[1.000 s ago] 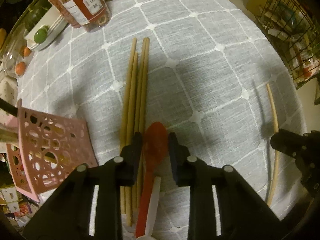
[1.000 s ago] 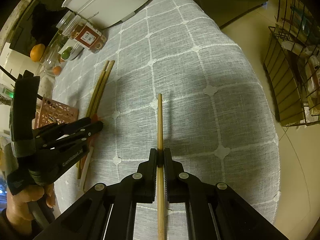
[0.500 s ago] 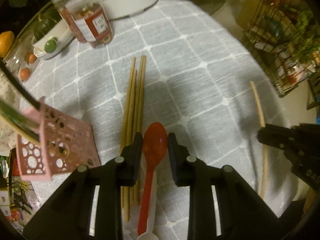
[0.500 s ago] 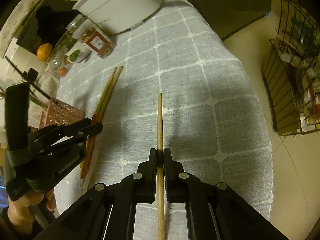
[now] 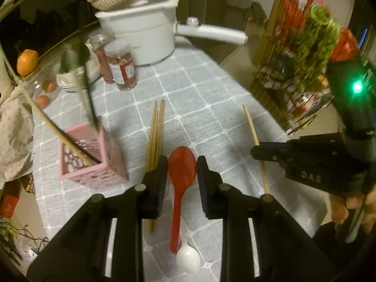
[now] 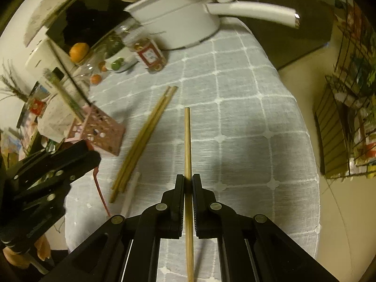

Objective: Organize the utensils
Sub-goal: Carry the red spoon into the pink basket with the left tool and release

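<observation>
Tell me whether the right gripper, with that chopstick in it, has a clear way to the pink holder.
Probably not straight across. The right gripper is shut on the chopstick, but the left gripper, holding the red spoon, sits between it and the pink holder. From above, the way looks freer.

You see dim, warm light and soft shadows on the tablecloth [image 6: 246,122] ahead of your grippers. The white pot [image 5: 141,37] beyond them is blurred, and the fisheye edges bend strongly into black corners.

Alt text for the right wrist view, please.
Right tongs shut on one chopstick above a grey checked tablecloth. Left of it lie more chopsticks and a pink holder; a white pot stands behind.
</observation>
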Tool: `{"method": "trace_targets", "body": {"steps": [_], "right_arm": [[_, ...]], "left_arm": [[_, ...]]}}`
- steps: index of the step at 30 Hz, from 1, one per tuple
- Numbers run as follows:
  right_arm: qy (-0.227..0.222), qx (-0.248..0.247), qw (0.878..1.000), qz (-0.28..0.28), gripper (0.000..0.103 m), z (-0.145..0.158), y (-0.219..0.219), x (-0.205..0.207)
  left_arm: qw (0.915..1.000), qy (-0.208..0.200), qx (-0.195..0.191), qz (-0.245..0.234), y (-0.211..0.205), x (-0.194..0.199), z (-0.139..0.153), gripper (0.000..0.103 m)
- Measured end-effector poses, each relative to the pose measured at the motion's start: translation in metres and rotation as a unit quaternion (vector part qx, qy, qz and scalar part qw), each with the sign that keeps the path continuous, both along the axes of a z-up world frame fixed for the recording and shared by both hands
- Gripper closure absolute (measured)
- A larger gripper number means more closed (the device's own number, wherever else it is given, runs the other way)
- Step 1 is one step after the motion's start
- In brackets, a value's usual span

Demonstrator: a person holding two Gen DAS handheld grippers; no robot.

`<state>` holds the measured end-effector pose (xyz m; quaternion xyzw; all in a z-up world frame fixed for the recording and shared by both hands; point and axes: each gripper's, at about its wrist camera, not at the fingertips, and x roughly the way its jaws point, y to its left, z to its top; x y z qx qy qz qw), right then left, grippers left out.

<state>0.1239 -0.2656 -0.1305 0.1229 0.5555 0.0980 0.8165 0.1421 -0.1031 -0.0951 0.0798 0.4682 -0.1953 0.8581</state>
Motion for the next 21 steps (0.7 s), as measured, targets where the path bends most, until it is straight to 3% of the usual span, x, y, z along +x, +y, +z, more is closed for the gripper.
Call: {"method": "trace_targets", "body": {"steps": [9,15,21], "right_arm": [[-0.052,0.005,0.998,0.029,0.097,0.032,0.029,-0.009],[-0.088,0.002,0.995,0.039,0.097,0.05,0.043,-0.012],[-0.119,0.007,0.992,0.046,0.097,0.064,0.057,-0.009]], "left_arm": [[0.9954,-0.06,-0.072,0.021,0.05,-0.03,0.042,0.076],[0.9838,-0.114,-0.131,0.046,0.084,-0.041,0.065,0.076],[0.969,-0.177,-0.153,0.08,0.109,-0.042,0.08,0.076]]}}
